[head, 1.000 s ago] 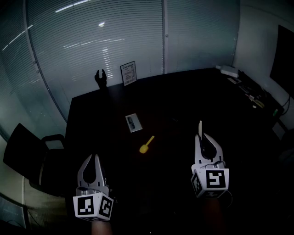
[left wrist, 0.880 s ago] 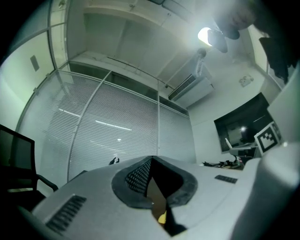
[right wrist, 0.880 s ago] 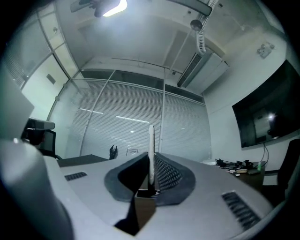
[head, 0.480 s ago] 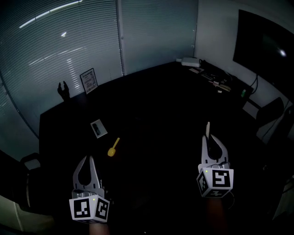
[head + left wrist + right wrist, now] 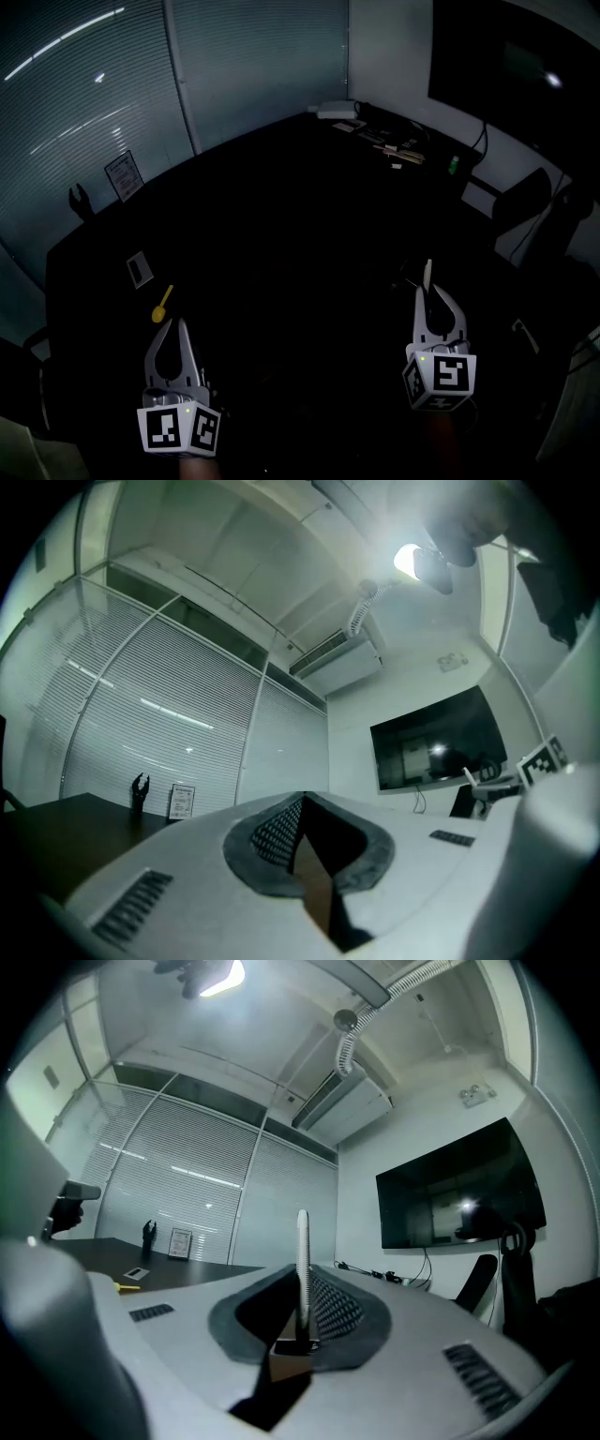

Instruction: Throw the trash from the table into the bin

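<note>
My right gripper [image 5: 429, 296] [image 5: 302, 1290] is shut on a thin white stick [image 5: 427, 273] [image 5: 302, 1246] that stands out past its fingertips. It hovers over the dark table [image 5: 281, 234] near the right edge. My left gripper [image 5: 175, 325] [image 5: 302, 803] is shut with nothing in it, low at the table's left front. A small yellow scoop [image 5: 162, 305] [image 5: 127, 1286] lies on the table just beyond the left gripper, and a small grey card [image 5: 139, 269] [image 5: 137, 1273] lies behind it. No bin shows in any view.
A framed sign [image 5: 123, 174] and a black hand-shaped figure [image 5: 78, 200] stand at the table's far left edge. Cables and small items [image 5: 380, 136] clutter the far right corner. A dark screen [image 5: 506, 66] hangs on the right wall above a chair [image 5: 525, 202].
The view has swung right and both grippers have travelled right along the table. The scoop, card and sign have slid to the left of the picture. The right gripper still grips the white stick.
</note>
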